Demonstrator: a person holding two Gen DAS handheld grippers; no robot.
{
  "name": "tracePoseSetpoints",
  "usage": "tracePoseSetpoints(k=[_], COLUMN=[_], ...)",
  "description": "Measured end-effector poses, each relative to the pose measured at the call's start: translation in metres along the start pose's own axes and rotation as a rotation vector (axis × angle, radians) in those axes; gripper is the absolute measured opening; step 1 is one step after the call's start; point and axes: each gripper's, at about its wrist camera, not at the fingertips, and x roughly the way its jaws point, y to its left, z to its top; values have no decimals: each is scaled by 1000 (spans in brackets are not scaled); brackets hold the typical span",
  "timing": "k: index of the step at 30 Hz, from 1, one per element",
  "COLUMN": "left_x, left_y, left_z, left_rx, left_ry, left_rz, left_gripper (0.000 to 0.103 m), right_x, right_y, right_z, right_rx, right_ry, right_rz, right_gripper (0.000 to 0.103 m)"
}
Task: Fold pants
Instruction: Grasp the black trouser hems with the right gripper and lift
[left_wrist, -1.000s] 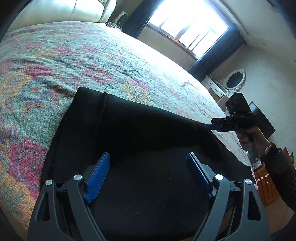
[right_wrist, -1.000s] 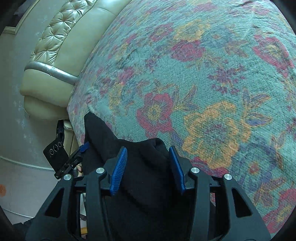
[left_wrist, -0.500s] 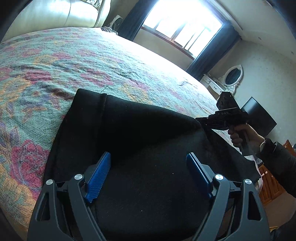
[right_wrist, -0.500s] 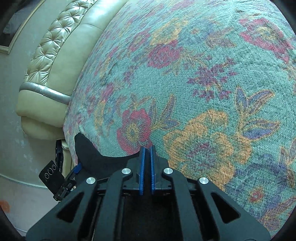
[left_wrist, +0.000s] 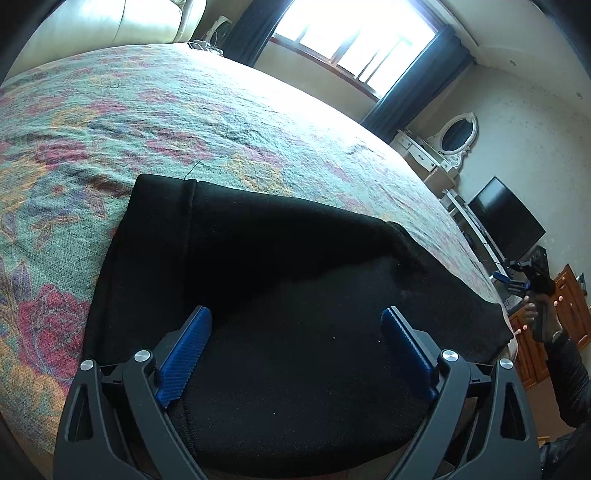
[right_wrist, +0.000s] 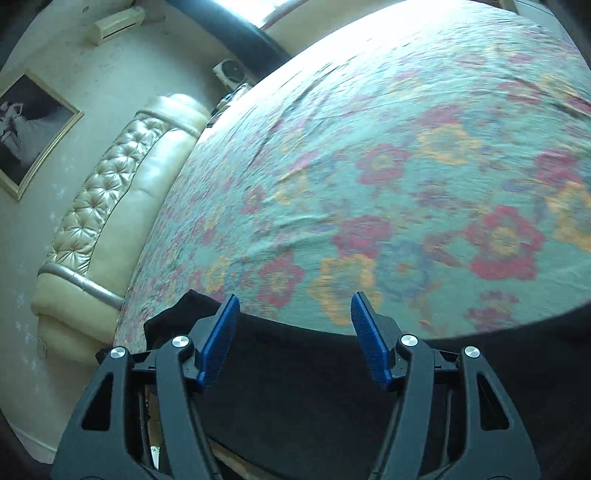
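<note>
Black pants (left_wrist: 280, 302) lie flat on a floral bedspread (left_wrist: 155, 122), directly beneath and ahead of both tools. The left gripper (left_wrist: 295, 350) hovers low over the cloth, angled downward, its blue pads spread wide with fabric below them but nothing pinched; its jaws have just been opening further. The right gripper (right_wrist: 293, 336) points down over the pants' far edge, its jaws having just been opening, with nothing between them. In the left view it appears small, off to the right past the bed's edge (left_wrist: 515, 282), held in a hand (left_wrist: 543, 317) with a dark sleeve. The next fold likely wants each tool to pinch a corner cleanly through all layers, then lift evenly; the right view is blurred, so exact edges are uncertain.
</note>
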Motion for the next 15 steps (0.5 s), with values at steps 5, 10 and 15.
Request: tracePoseSetpoints(k=[5, 10, 15], left_x=[4, 5, 1], left_y=[-4, -15, -37], left_z=[5, 17, 23], left_rx=[-35, -66, 21], left_ry=[2, -2, -63], left_rz=[54, 140, 244], left_gripper=[92, 92, 92], right_x=[-123, -161, -145], right_y=[-129, -218, -247], right_z=[-38, -77, -95], right_rx=[214, 379, 416], right_ry=[-147, -140, -125], right_rz=[-226, -232, -47], right_gripper=[64, 65, 76])
